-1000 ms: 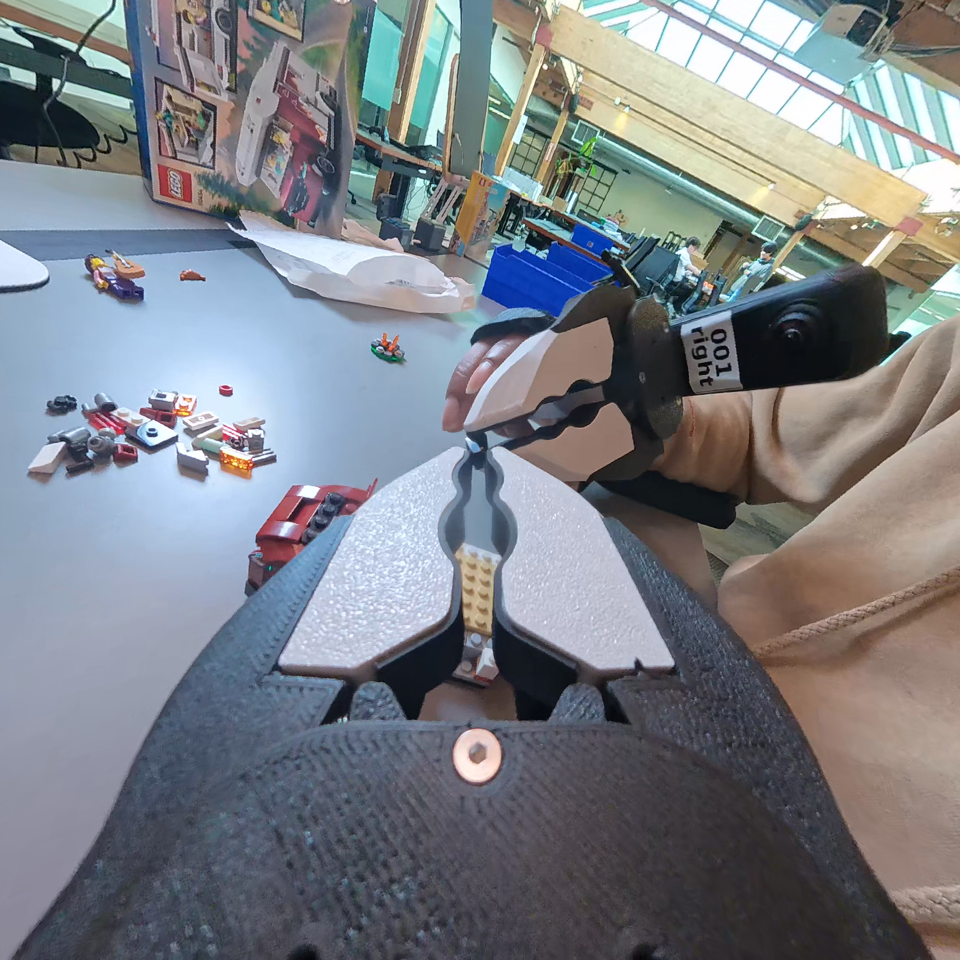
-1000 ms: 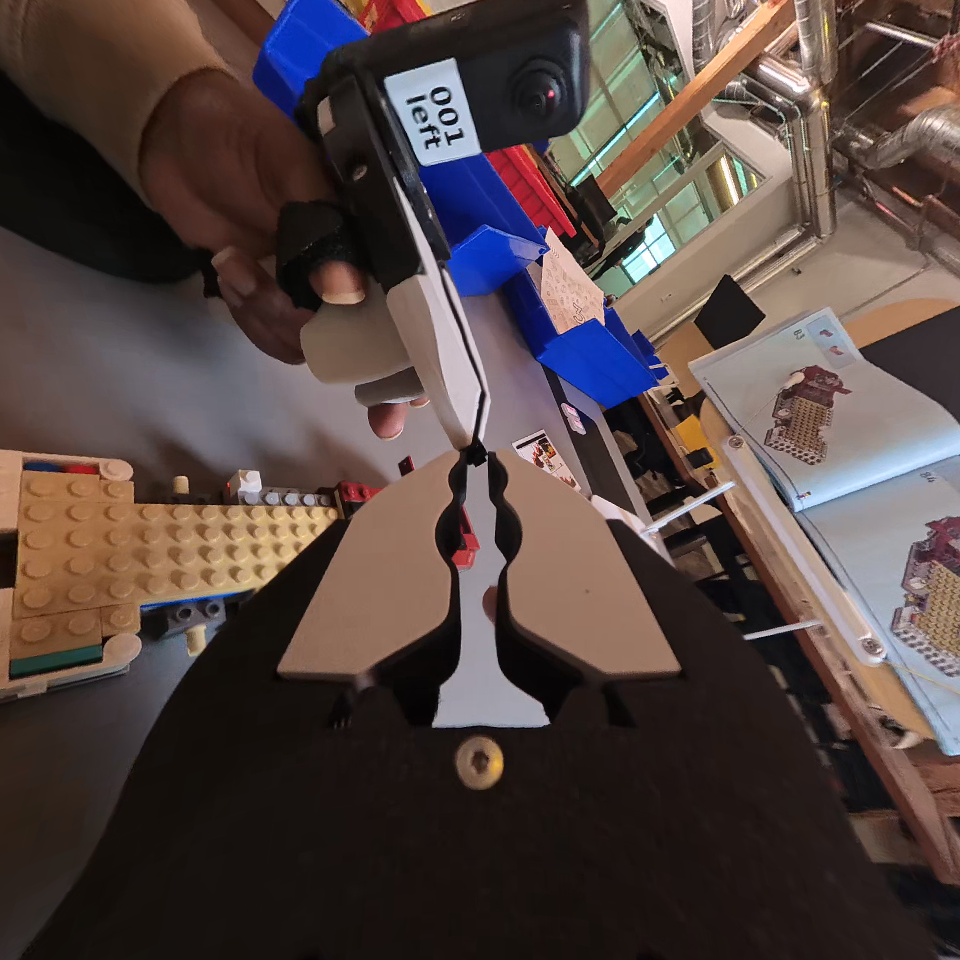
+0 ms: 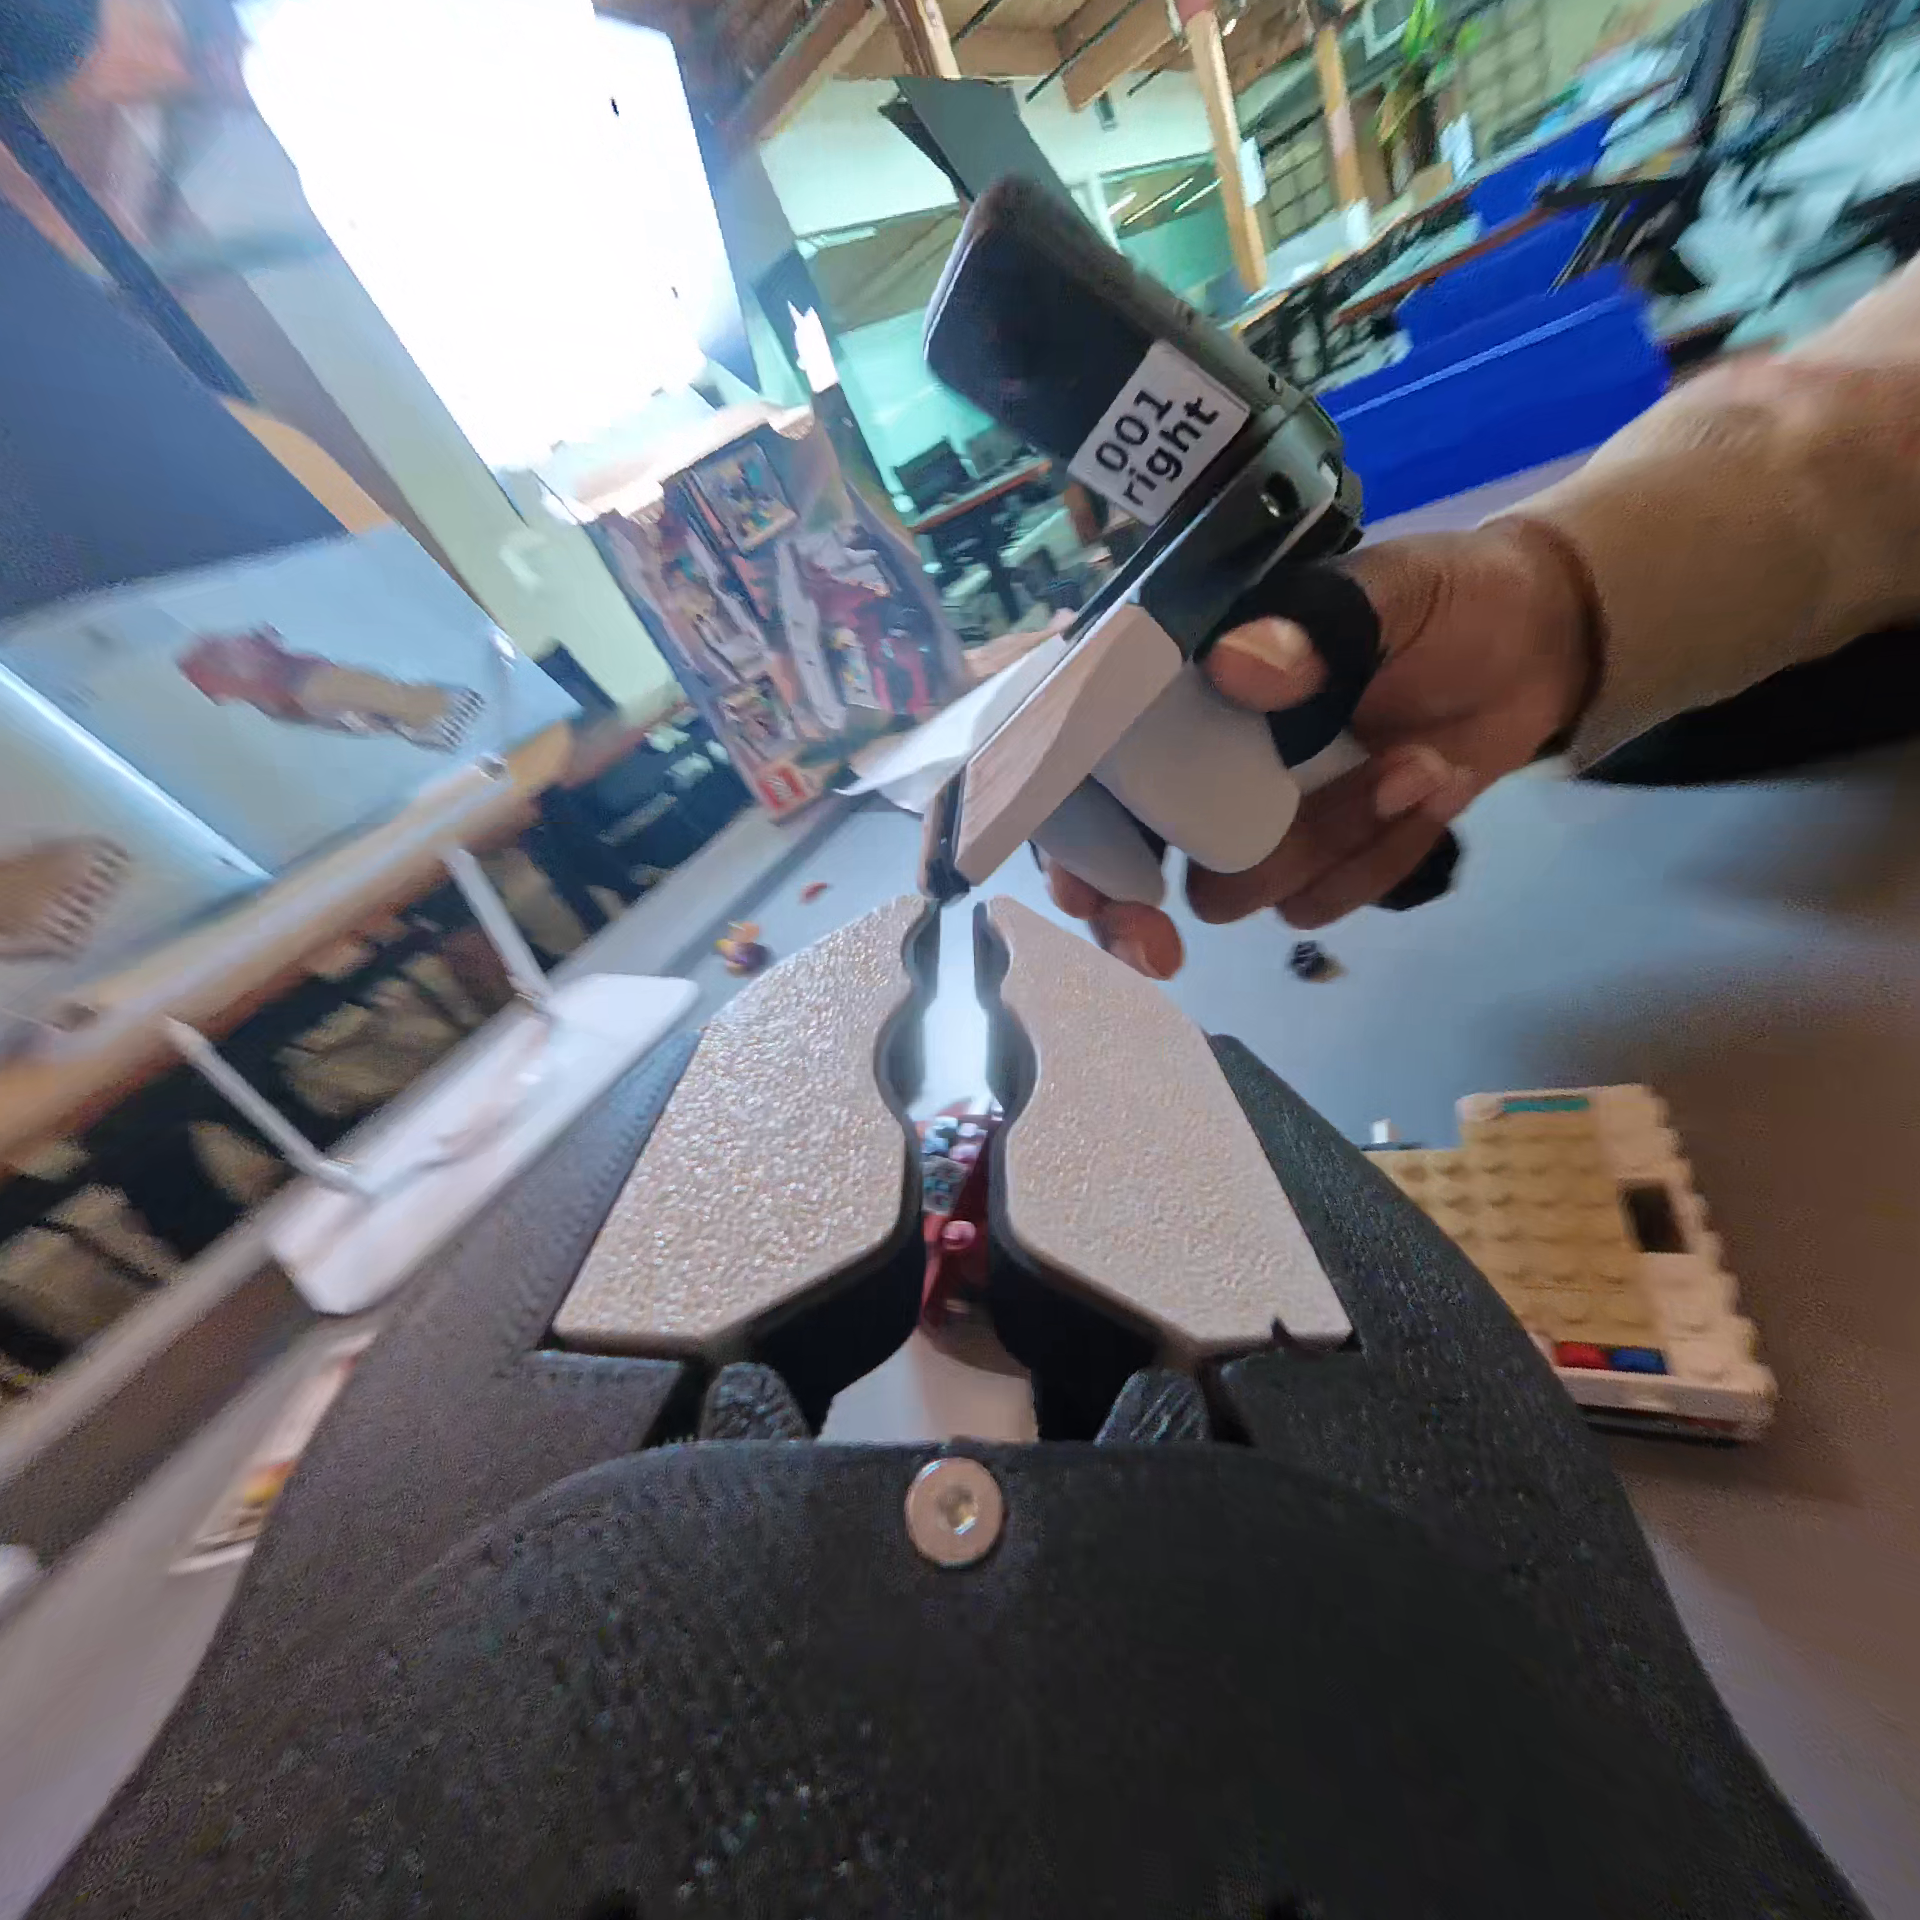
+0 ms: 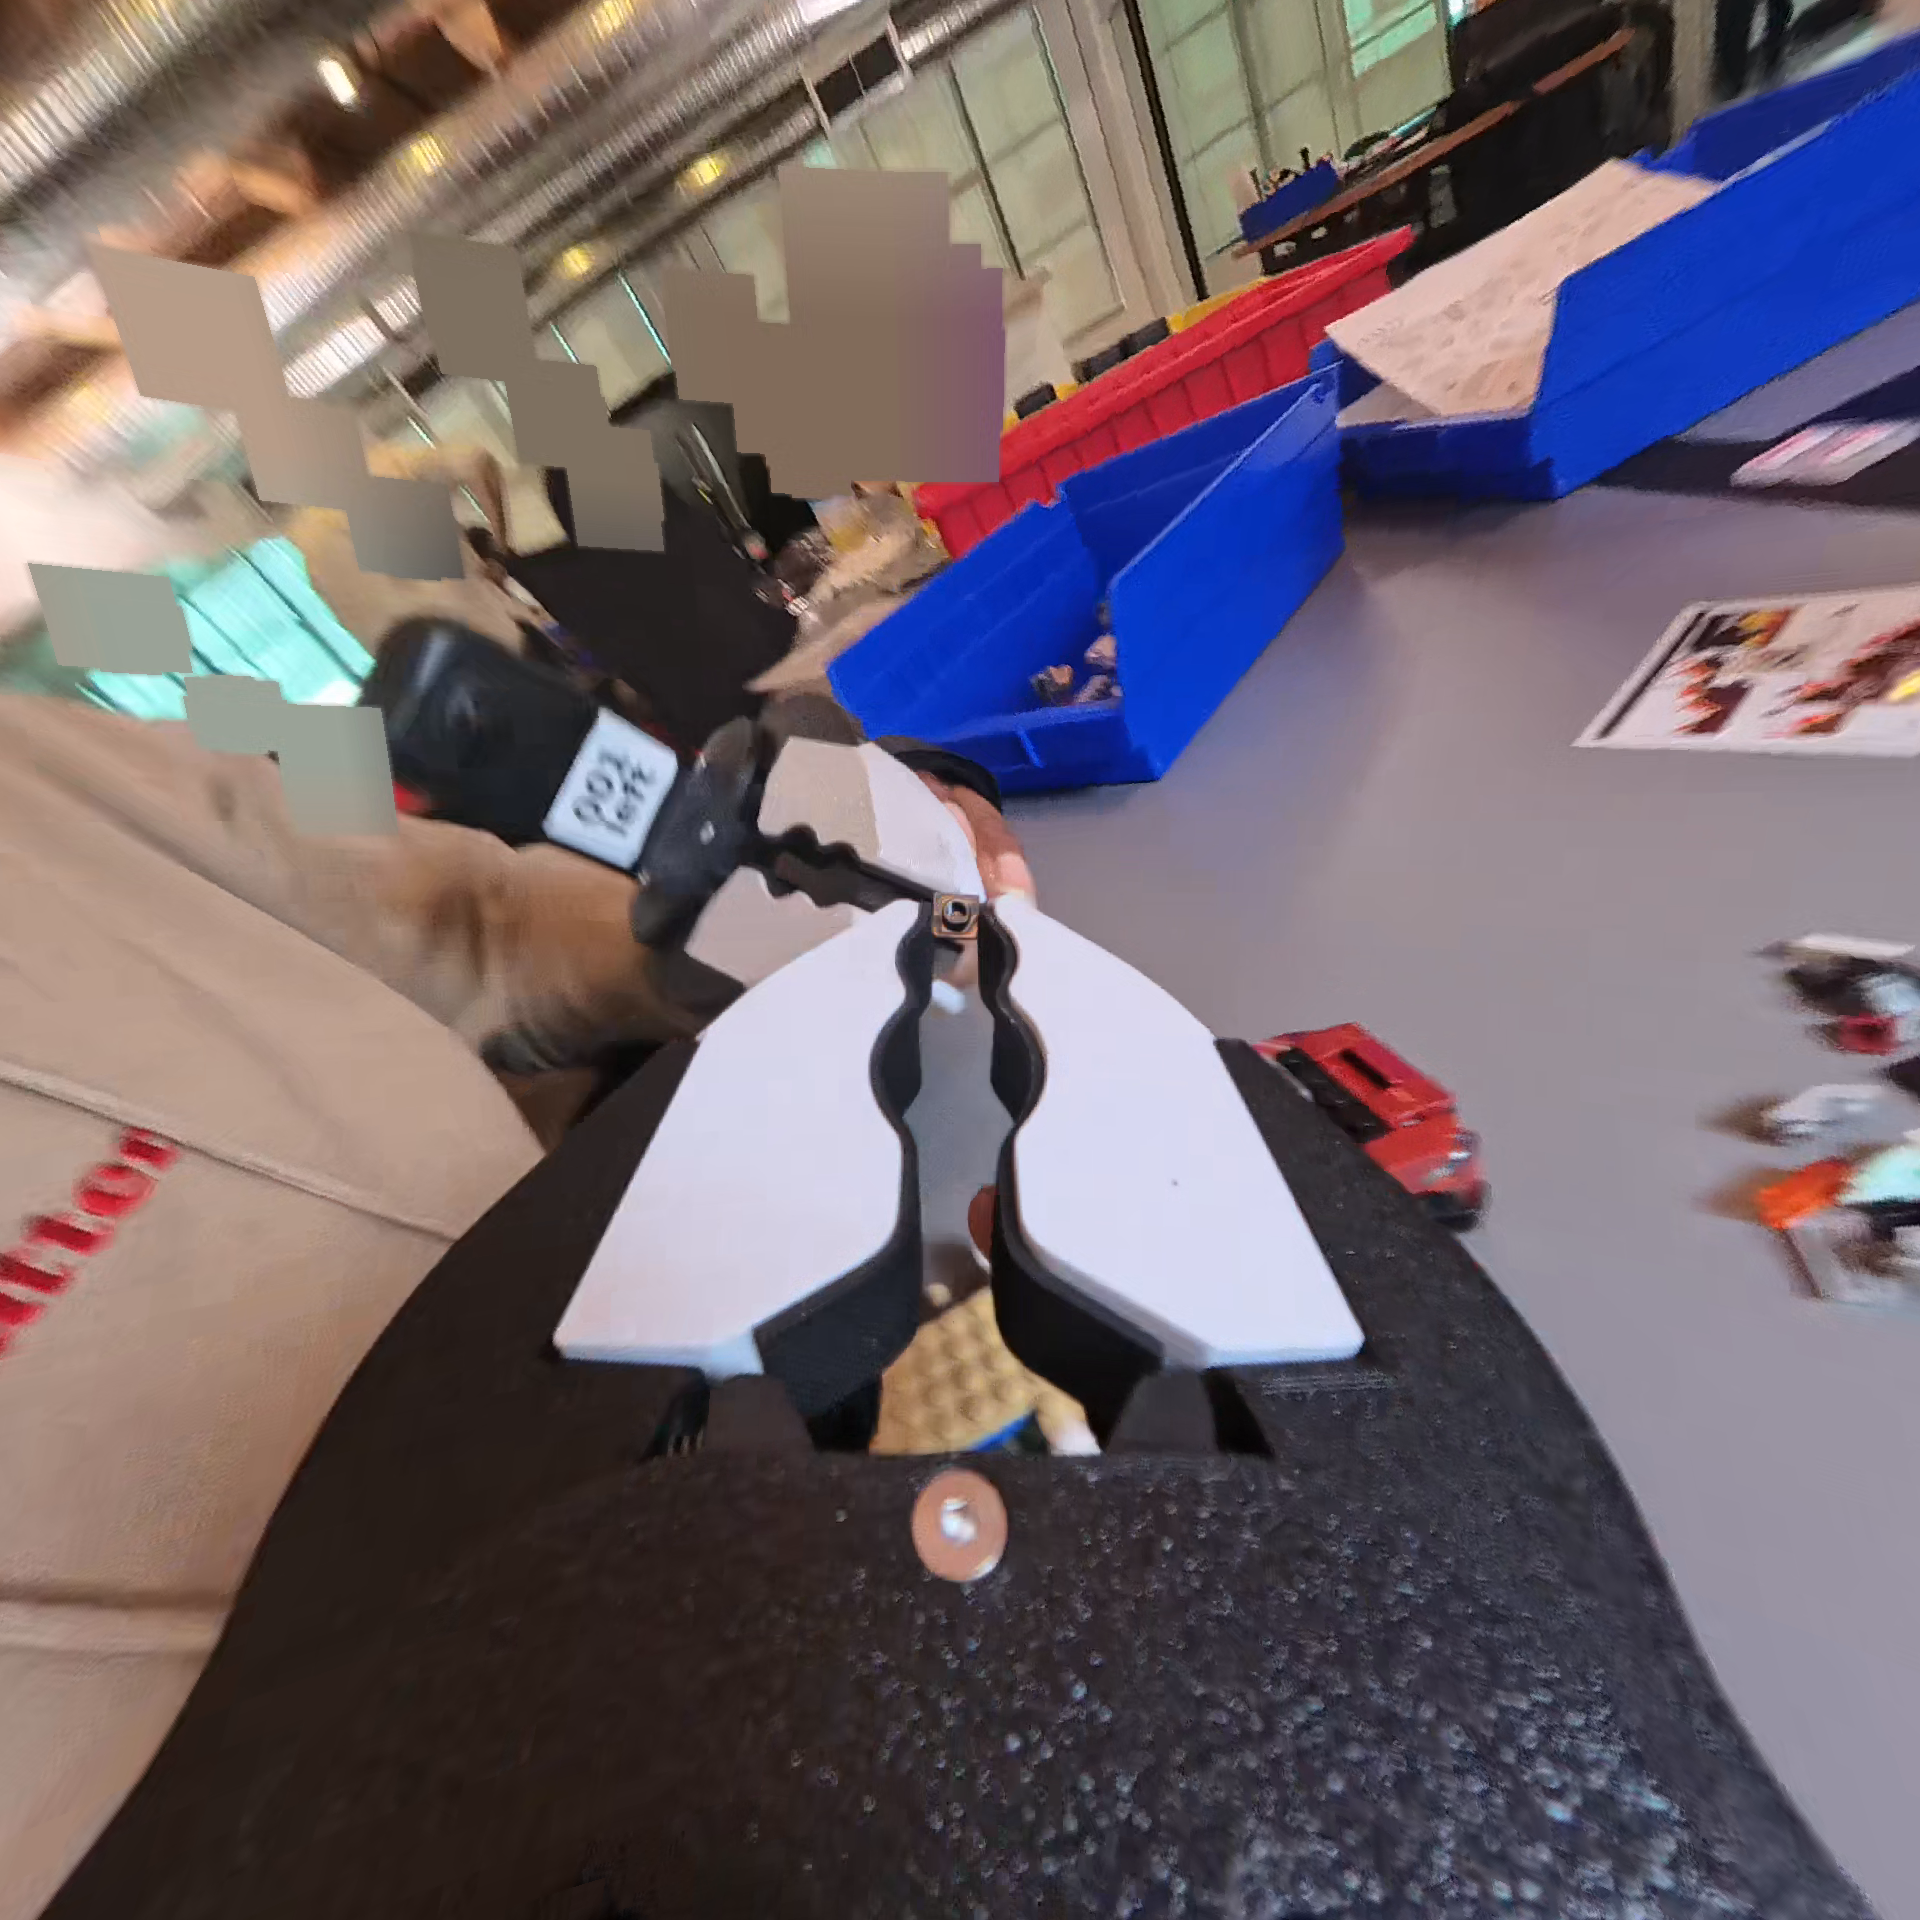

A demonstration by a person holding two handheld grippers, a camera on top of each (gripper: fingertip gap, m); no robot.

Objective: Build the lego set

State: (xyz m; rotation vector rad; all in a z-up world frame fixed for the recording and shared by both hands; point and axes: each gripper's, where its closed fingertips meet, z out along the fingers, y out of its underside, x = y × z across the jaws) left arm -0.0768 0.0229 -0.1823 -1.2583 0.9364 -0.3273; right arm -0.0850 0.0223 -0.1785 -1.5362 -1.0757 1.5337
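A small dark square piece (image 4: 957, 921) is pinched at the right gripper (image 4: 957, 925) tips. The left gripper (image 3: 953, 920), slightly spread and empty, is met tip-to-tip, piece just beyond its tips.

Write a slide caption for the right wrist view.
Right gripper pinches a small black brick beside the left gripper above a grey table.

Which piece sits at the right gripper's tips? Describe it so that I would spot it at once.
In the right wrist view, start on the grey table and follow the right gripper's two white fingers to their tips. Pinched there is a small black square piece with a round hole facing the camera. Unlike the red car section and the loose pieces to the right, it alone sits between fingertips.
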